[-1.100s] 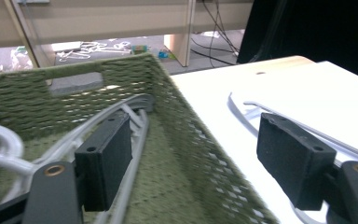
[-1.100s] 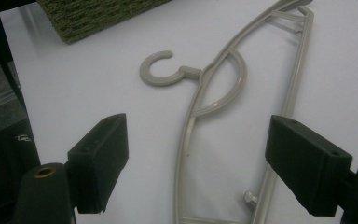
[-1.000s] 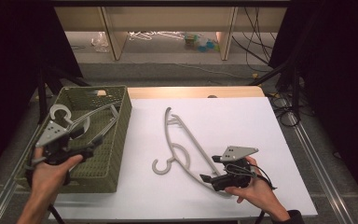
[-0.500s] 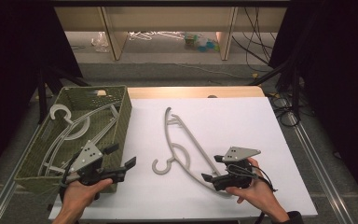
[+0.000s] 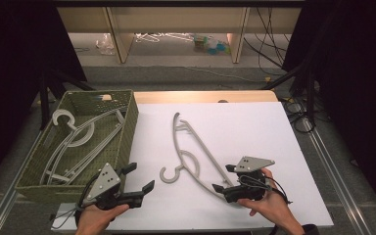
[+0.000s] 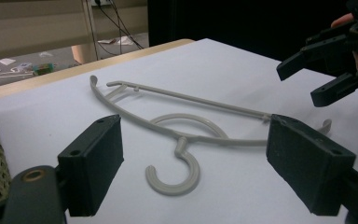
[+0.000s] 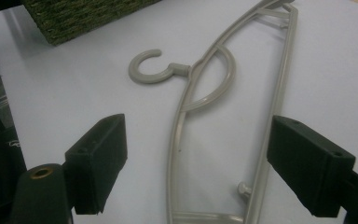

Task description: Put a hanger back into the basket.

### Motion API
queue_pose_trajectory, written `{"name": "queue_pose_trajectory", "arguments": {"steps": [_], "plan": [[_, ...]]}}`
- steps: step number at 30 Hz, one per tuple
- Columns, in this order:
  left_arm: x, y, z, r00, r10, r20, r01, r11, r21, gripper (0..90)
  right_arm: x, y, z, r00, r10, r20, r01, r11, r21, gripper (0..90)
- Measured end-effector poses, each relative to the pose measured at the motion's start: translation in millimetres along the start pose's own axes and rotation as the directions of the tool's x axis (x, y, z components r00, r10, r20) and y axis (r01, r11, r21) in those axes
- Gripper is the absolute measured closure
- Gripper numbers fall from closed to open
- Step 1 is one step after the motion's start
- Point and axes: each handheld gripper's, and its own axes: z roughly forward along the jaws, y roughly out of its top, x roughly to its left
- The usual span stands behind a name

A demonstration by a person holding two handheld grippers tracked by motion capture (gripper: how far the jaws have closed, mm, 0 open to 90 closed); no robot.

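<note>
Right gripper [image 5: 223, 178]: jaws spread wide, nothing between them, low over the white table [image 5: 254, 122] at its near right. Its own view looks straight up the length of the grey hanger [image 5: 192, 155], whose near end lies just under and between the jaws.

Left gripper [image 5: 138, 178]: jaws equally wide, empty, at the near edge just beside the green basket [image 5: 126, 132]. From it the hanger lies ahead and to the right; the hook [image 6: 175, 172] curls closest to this gripper.

Hanger: flat on the table, alone, between the two grippers. Long axis runs from the far centre diagonally toward the near right, so its bar end points at the right gripper. Hook juts off the middle toward the left.

Judgement: right gripper is nearer and already in line with the long axis.

Basket holds more hangers [image 5: 73, 134], loosely stacked.
</note>
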Motion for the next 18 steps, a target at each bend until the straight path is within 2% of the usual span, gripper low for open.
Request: {"name": "queue_pose_trajectory", "arguments": {"steps": [1, 2, 3, 4, 7, 8, 12, 15, 16, 18], "plan": [[-1.2, -1.8, -0.2, 0.9999, -0.010, -0.003, 0.010, 0.9999, 0.010, 18.3, 0.5, 0.3, 0.8, 1.0000, 0.002, -0.006, -0.002, 1.000, 0.005, 21.2], [-0.5, -2.8, -0.4, 0.9999, 0.011, -0.003, -0.011, 0.9998, 0.015, 18.3, 1.1, 0.3, 2.3, 1.0000, 0.004, -0.001, -0.004, 1.000, 0.007, 21.2], [-1.4, -4.3, 0.3, 1.0000, 0.002, -0.001, -0.002, 0.9999, 0.012, 18.3, 1.4, 0.4, 4.0, 1.0000, 0.003, -0.005, -0.003, 1.000, 0.004, 21.1], [-1.1, -4.4, 0.3, 0.9998, 0.017, 0.000, -0.017, 0.9997, 0.019, 18.3, 1.9, 0.5, 5.1, 1.0000, -0.001, 0.002, 0.001, 1.000, 0.004, 20.9], [-0.9, -4.6, 0.7, 0.9997, 0.026, 0.005, -0.026, 0.9996, 0.013, 18.3, 5.0, 0.2, 10.6, 1.0000, -0.008, 0.001, 0.008, 1.000, 0.018, 20.8], [-2.7, -5.3, 0.4, 1.0000, 0.004, 0.003, -0.004, 0.9999, 0.015, 18.3, 6.5, 0.2, 12.7, 0.9999, -0.014, 0.000, 0.014, 0.999, 0.030, 20.8], [-4.4, -5.7, 0.7, 1.0000, 0.002, 0.007, -0.002, 0.9999, 0.017, 18.3, 12.3, 0.5, 21.7, 0.9994, -0.033, 0.004, 0.033, 0.998, 0.054, 21.1], [-4.1, -6.6, 0.5, 0.9993, 0.018, 0.033, -0.019, 0.9997, 0.014, 17.9, 15.5, 2.4, 30.9, 0.9983, -0.058, -0.003, 0.058, 0.994, 0.092, 25.0], [-5.3, -7.0, 0.5, 0.9991, -0.004, 0.042, 0.004, 0.9999, 0.011, 17.1, 15.7, 3.7, 35.4, 0.9976, -0.068, -0.005, 0.069, 0.992, 0.110, 26.3], [-6.2, -6.5, 0.3, 0.9991, -0.003, 0.041, 0.003, 1.0000, 0.007, 16.8, 15.8, 5.3, 46.0, 0.9978, -0.067, 0.003, 0.065, 0.986, 0.154, 27.9]]}}
